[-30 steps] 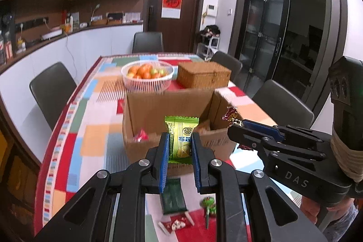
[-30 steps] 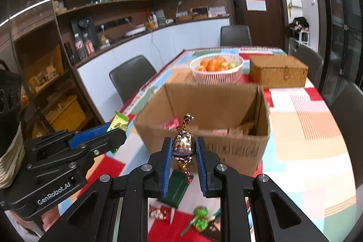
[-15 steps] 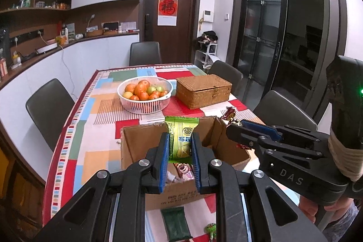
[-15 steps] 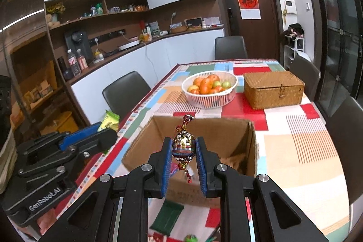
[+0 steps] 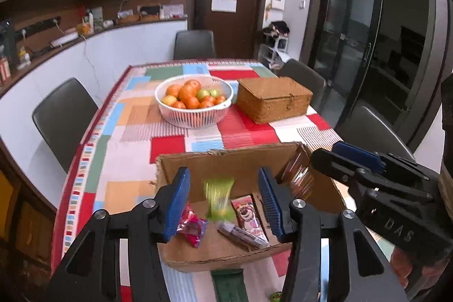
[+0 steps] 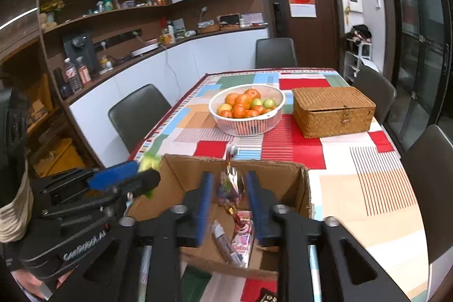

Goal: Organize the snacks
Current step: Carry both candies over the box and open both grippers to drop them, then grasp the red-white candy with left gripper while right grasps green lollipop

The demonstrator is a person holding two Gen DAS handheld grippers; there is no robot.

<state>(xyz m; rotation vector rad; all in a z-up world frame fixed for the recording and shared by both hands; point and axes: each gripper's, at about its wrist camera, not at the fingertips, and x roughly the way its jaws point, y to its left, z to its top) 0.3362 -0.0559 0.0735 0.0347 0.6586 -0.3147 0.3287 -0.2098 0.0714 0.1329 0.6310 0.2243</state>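
Observation:
An open cardboard box (image 5: 226,156) sits on the patchwork tablecloth right under both grippers. My left gripper (image 5: 223,203) is over the box with its jaws opening. A green snack packet (image 5: 219,198) drops, blurred, between the blue pads and touches neither. My right gripper (image 6: 230,205) is also opening above the box (image 6: 235,163). A shiny wrapped candy (image 6: 230,184) is blurred between its pads, which do not press on it. A pink packet (image 5: 192,227), a bear-print packet (image 5: 246,212) and a dark stick (image 5: 240,234) lie in the box.
Behind the box stand a white basket of oranges and apples (image 5: 194,101) and a wicker box (image 5: 273,98). A dark green packet (image 5: 226,283) lies on the cloth in front of the box. Grey chairs (image 5: 63,115) line the table's sides.
Both grippers moved forward over the box, so its inside now shows. Both sets of jaws have parted, and the green packet and the candy have left the pads.

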